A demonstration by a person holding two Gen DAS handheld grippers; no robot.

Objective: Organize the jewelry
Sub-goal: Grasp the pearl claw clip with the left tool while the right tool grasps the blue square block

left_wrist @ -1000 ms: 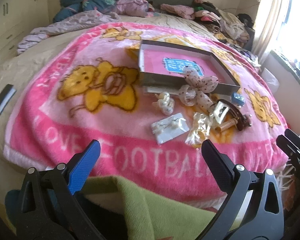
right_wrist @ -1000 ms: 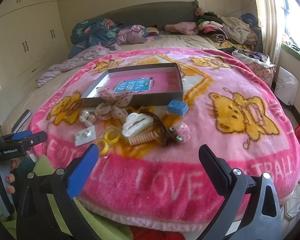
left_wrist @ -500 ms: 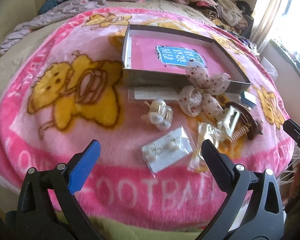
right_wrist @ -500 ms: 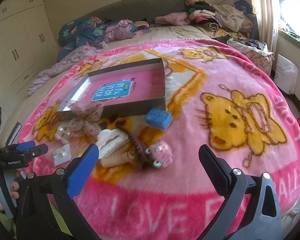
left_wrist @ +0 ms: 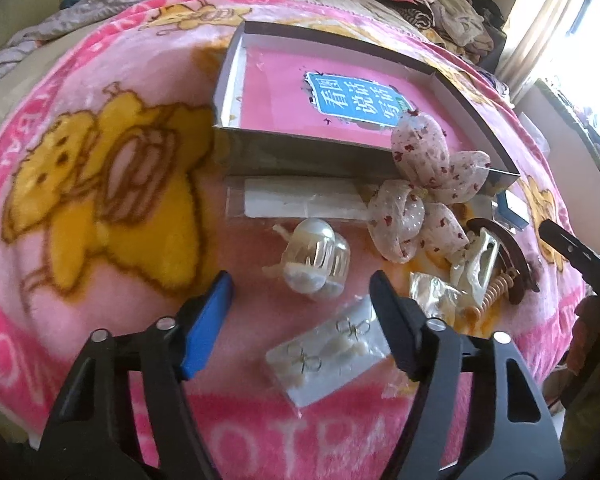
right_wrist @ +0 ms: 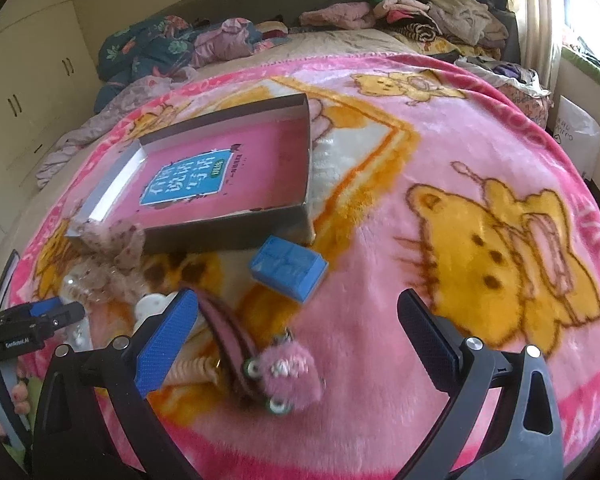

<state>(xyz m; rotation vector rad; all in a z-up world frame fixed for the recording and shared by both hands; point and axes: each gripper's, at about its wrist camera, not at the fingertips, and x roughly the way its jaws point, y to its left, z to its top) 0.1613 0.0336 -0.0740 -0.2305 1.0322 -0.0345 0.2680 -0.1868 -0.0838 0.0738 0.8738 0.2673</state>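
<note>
Two translucent clips (left_wrist: pixel 315 258) (fuzzy blanket (left_wrist: pixel 100 280)).

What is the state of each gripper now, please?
Left gripper: open, holding nothing, above the pearly hair claw.
Right gripper: open, holding nothing, above the pink plush charm.

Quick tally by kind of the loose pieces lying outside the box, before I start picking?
Hair claw clips: 3 (pearly, cream, brown)
Fabric bow: 1
Earring card: 1
Blue case: 1
Pink plush charm: 1
Total: 7
</note>
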